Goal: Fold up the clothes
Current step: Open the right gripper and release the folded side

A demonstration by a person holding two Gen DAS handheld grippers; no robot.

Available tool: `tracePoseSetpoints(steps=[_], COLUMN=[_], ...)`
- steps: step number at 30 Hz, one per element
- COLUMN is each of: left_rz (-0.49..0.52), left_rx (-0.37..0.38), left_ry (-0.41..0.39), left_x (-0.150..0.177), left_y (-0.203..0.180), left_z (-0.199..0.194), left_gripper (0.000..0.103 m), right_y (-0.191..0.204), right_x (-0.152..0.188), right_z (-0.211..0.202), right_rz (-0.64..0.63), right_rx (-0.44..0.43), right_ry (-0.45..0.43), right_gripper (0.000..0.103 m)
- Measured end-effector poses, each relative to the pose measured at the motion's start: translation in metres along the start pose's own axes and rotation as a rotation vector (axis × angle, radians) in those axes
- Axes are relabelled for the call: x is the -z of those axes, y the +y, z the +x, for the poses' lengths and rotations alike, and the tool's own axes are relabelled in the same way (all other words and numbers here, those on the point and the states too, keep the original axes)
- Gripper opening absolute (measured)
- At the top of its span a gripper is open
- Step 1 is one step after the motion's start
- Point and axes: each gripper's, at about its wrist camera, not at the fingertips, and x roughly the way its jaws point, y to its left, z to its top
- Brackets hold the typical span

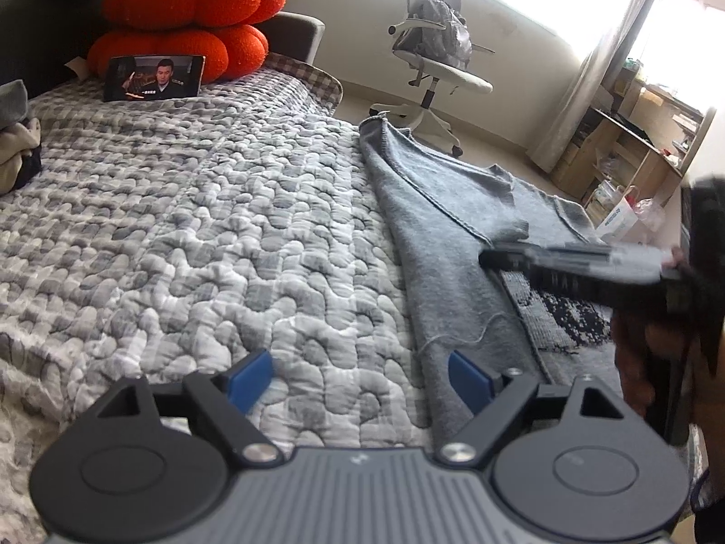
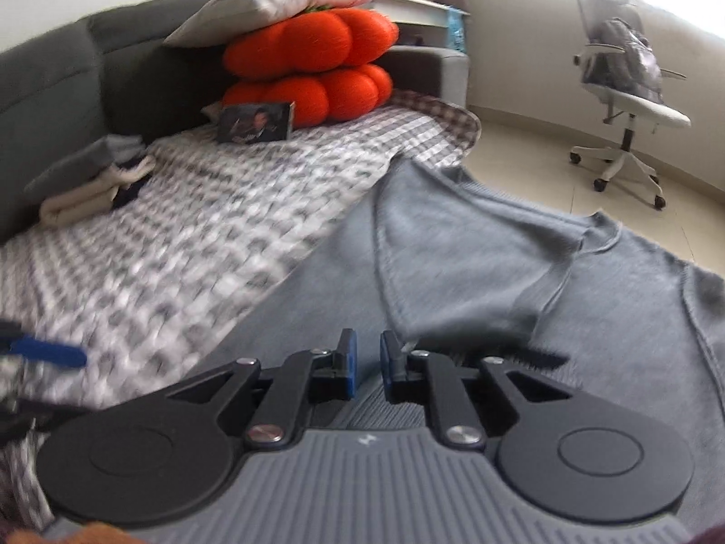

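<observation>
A grey knitted sweater (image 1: 457,226) lies spread on the right side of the quilted grey-and-white bedspread (image 1: 204,226), one sleeve folded across its body (image 2: 462,263). My left gripper (image 1: 360,381) hovers open and wide at the sweater's left edge; its right pad is over the knit, its left pad over the quilt, and nothing is between them. My right gripper (image 2: 368,360) hangs low over the middle of the sweater (image 2: 317,281). Its blue pads (image 2: 349,362) stand a narrow gap apart with no cloth pinched. From the left wrist the right gripper (image 1: 487,256) reaches in blurred from the right, held by a hand (image 1: 643,353).
Two orange pumpkin cushions (image 1: 181,22) and a propped phone playing video (image 1: 154,77) stand at the far end. A pile of folded clothes (image 2: 90,181) lies by the grey sofa back (image 2: 45,90). A white office chair (image 1: 430,68) and wooden shelves (image 1: 634,149) stand on the floor beyond.
</observation>
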Motion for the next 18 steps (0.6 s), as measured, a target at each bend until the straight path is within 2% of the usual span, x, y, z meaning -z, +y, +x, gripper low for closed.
tracePoseSetpoints(steps=[2,3,4,7,18], left_rz=[0.007,0.013,0.019,0.021,0.024], left_rx=[-0.024,-0.041,-0.06,-0.107,-0.147], left_ry=[0.0,-0.004,-0.009,-0.011,0.001], left_x=[-0.001,-0.002,-0.003,-0.005,-0.006], left_y=[-0.001,-0.002,-0.001,0.002,0.003], left_z=[-0.001,-0.002,-0.003,-0.004,-0.003], left_gripper=[0.086,0.086,0.087,0.088,0.088], right_y=[0.005,0.007,0.007,0.008,0.016], right_x=[0.008,0.012,0.014,0.019,0.028], right_z=[-0.001,-0.002,-0.003,-0.007,-0.017], right_rz=[-0.016,-0.024,-0.027,-0.029,-0.042], right_rx=[0.025,0.038,0.042,0.049,0.075], right_ry=[-0.002,-0.004,-0.008,-0.018,-0.021], right_gripper=[0.023,0.031,0.033,0.033,0.033])
